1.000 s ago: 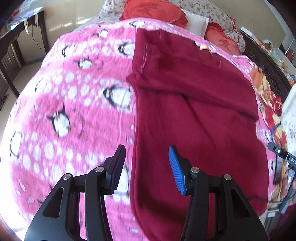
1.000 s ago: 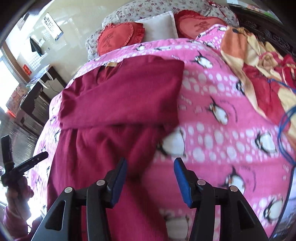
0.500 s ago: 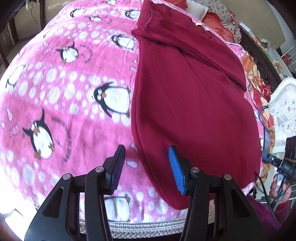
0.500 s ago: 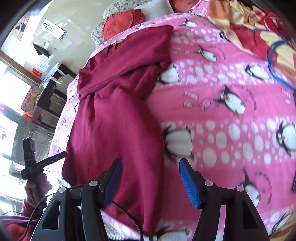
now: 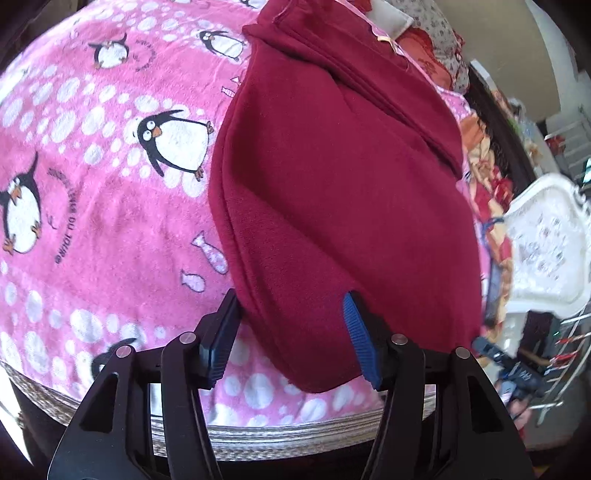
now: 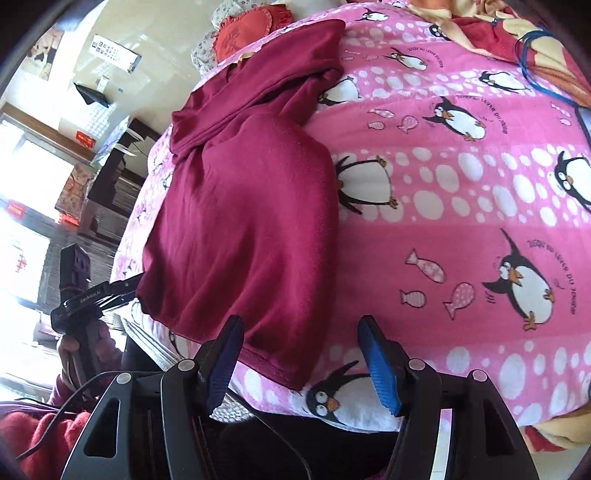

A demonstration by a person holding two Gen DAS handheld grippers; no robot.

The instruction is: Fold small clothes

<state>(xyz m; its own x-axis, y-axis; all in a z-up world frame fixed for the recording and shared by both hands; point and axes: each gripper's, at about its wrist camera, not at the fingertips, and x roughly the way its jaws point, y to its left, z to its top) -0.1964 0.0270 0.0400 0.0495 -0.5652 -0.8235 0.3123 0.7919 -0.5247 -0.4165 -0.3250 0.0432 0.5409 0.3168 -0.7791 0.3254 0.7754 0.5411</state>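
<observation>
A dark red garment (image 5: 332,177) lies lengthwise on a pink penguin blanket (image 5: 92,184), its sleeves folded across the far end. It also shows in the right wrist view (image 6: 243,214). My left gripper (image 5: 291,332) is open, its jaws on either side of the garment's near left hem corner. My right gripper (image 6: 299,354) is open, its jaws on either side of the near right hem corner (image 6: 291,373). Neither gripper holds the cloth.
The bed's near edge (image 5: 295,435) runs just in front of both grippers. Red cushions (image 6: 247,33) lie at the far end. A flowered blanket (image 6: 517,22) lies to the right. The left gripper's handle (image 6: 81,295) shows in the right wrist view. A white chair (image 5: 546,240) stands beside the bed.
Both grippers have pulled back along the garment from its middle to its near hem at the bed's edge, and dropped lower. Both stayed open.
</observation>
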